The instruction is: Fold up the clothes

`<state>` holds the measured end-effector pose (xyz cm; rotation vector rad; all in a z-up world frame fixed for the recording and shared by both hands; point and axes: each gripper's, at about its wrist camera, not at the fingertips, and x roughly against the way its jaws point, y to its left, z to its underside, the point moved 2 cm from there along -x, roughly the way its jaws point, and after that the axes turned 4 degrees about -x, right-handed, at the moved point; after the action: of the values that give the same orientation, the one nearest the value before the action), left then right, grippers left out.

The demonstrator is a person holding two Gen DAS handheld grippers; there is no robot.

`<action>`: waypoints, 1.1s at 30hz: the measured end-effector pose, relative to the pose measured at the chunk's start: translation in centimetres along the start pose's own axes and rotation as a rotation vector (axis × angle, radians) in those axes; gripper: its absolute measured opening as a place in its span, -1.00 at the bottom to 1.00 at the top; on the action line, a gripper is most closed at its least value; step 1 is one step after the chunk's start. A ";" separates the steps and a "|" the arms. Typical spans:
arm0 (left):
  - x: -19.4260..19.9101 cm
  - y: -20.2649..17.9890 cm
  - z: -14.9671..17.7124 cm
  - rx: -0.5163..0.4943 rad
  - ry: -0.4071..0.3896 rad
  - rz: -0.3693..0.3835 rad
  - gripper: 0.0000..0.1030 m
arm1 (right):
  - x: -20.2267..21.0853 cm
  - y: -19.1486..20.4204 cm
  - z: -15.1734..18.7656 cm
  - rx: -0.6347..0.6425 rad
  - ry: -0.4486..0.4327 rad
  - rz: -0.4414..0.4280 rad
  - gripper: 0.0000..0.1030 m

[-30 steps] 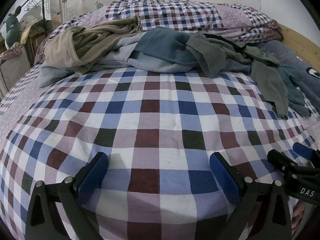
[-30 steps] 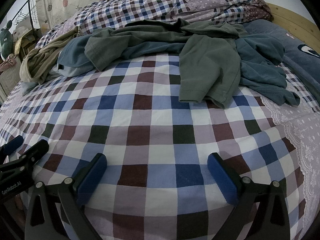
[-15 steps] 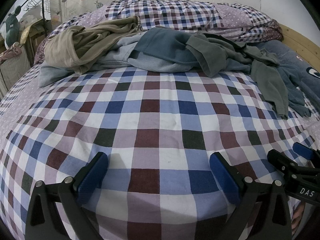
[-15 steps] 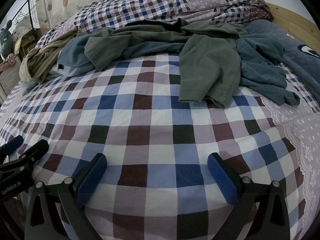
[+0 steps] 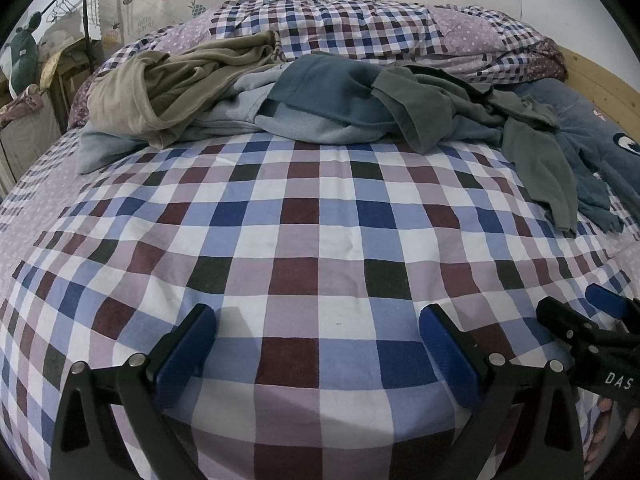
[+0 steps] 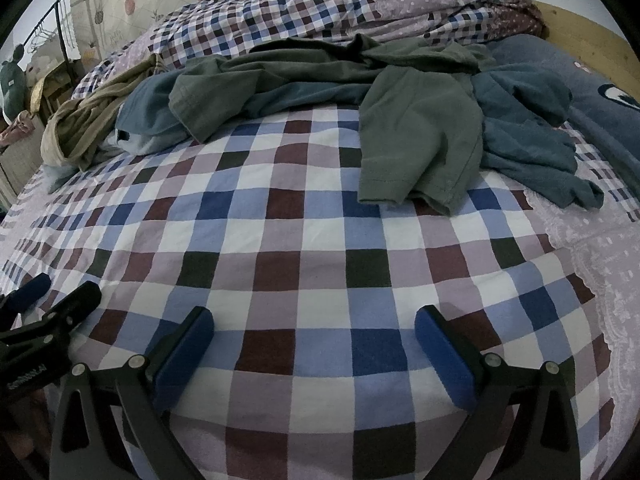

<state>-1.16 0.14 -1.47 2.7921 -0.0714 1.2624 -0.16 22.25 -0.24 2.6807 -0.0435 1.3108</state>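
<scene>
Spreading across both views, the bed [image 5: 320, 240] with its checked sheet gives a broad flat stretch of bare cloth between the grippers and the clothes, which looks like the natural place to lay a garment out for folding. Behind it a bunched checked duvet [image 5: 360, 28] lines the far side, and a wooden bed frame [image 6: 592, 36] marks the right edge, so room to work lies mainly toward the near side. The heap of clothes [image 5: 320, 100] runs along the far half of the sheet, nothing yet separated: a tan garment [image 5: 168, 92] on the left, a blue-grey one [image 5: 332, 92] in the middle, and an olive green shirt [image 6: 420, 144] whose hem reaches furthest onto the open sheet, probably the easiest to pick first. A darker blue top [image 6: 528, 132] lies just beside it on the right. The left gripper [image 5: 316, 356] and the right gripper [image 6: 314, 354] hover low at the near edge, side by side, each with fingers spread wide and holding nothing, well apart from the pile.
</scene>
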 end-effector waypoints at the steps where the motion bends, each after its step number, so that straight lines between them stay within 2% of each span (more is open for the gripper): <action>1: 0.0 0.0 0.0 0.000 0.000 0.000 1.00 | 0.0 -0.1 0.0 -0.001 0.003 -0.010 1.00; 5: 0.1 0.0 0.0 0.002 -0.001 0.002 1.00 | 0.6 -1.4 -0.6 -0.050 0.000 -0.116 1.00; 6: 0.1 0.0 0.1 0.002 -0.001 0.002 1.00 | 1.0 -2.4 -0.9 -0.098 -0.011 -0.171 0.99; 9: 0.1 -0.1 0.1 0.003 -0.001 0.003 1.00 | 1.6 -5.6 -1.7 -0.214 -0.035 -0.216 0.98; 14: 0.1 -0.1 0.1 0.003 -0.002 0.004 1.00 | 1.8 -8.9 -2.5 -0.302 -0.075 -0.166 0.94; 16: 0.1 -0.1 0.0 0.004 -0.002 0.004 1.00 | 1.6 -9.6 -2.8 -0.311 -0.079 -0.150 0.81; 21: 0.2 0.0 0.1 0.005 -0.002 0.007 1.00 | 0.2 -10.8 -4.2 -0.337 -0.072 -0.121 0.30; 28: 0.1 0.0 0.0 0.005 -0.003 0.013 1.00 | -2.9 -9.9 -6.6 -0.255 -0.045 -0.104 0.13; 29: 0.1 0.1 0.0 0.005 -0.003 0.014 1.00 | -3.1 -9.7 -6.7 -0.244 -0.043 -0.097 0.03; 31: 0.0 0.1 0.0 0.006 -0.003 0.017 1.00 | -3.1 -9.6 -6.6 -0.235 -0.041 -0.107 -0.42; 32: 0.0 0.1 0.0 0.007 -0.003 0.018 1.00 | -3.0 -9.8 -6.6 -0.237 -0.039 -0.110 -0.82; 33: 0.0 0.2 0.0 0.007 -0.003 0.020 1.00 | -2.7 -10.1 -6.5 -0.245 -0.041 -0.117 -0.86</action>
<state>-1.12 -0.02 -1.44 2.8068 -0.0953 1.2648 -5.95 33.09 0.22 2.4633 -0.0478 1.1365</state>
